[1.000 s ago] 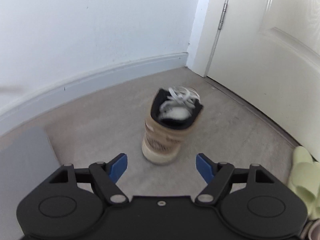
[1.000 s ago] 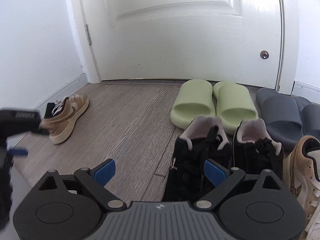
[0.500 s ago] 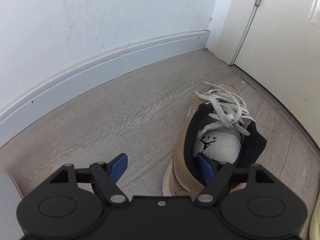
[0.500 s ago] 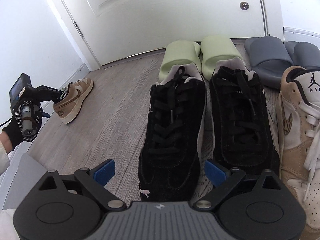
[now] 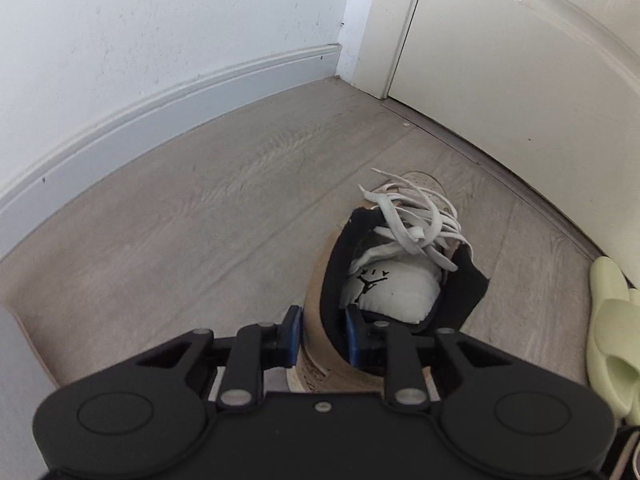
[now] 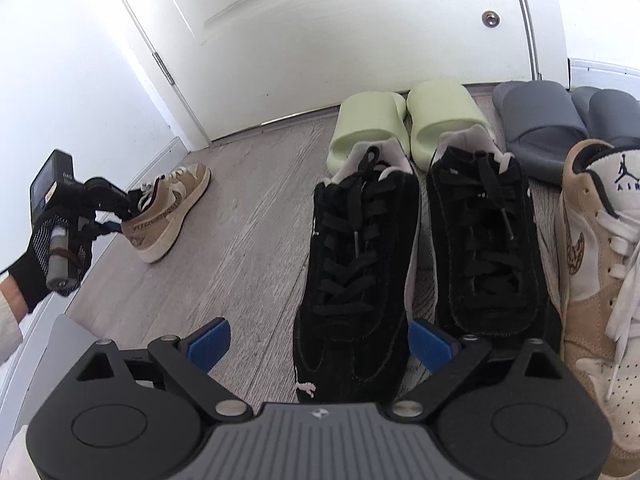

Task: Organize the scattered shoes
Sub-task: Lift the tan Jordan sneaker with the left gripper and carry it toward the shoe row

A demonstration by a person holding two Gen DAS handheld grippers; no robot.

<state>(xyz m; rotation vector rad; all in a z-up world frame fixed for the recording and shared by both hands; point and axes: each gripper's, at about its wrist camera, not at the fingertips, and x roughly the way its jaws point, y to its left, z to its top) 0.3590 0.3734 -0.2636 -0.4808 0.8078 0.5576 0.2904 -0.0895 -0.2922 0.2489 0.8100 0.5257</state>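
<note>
Since a second ago, the left gripper [image 5: 320,334] has come down onto the tan sneaker [image 5: 384,280] and clamped its blue pads on the heel collar. That shoe, with loose white laces, sits on the wood floor [image 5: 200,216] near the door [image 5: 520,60]. Pointing steeply down, the right gripper [image 6: 316,344] hangs spread wide above the black sneaker [image 6: 356,280], gripping nothing.

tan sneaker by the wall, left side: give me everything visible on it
The tan sneaker is a suede-looking low shoe with black collar lining, white tongue bearing a black logo, loose white laces and an off-white sole. It stands upright on the wood-look floor near the baseboard, toe toward the door. The left gripper is shut on its heel collar.
</note>
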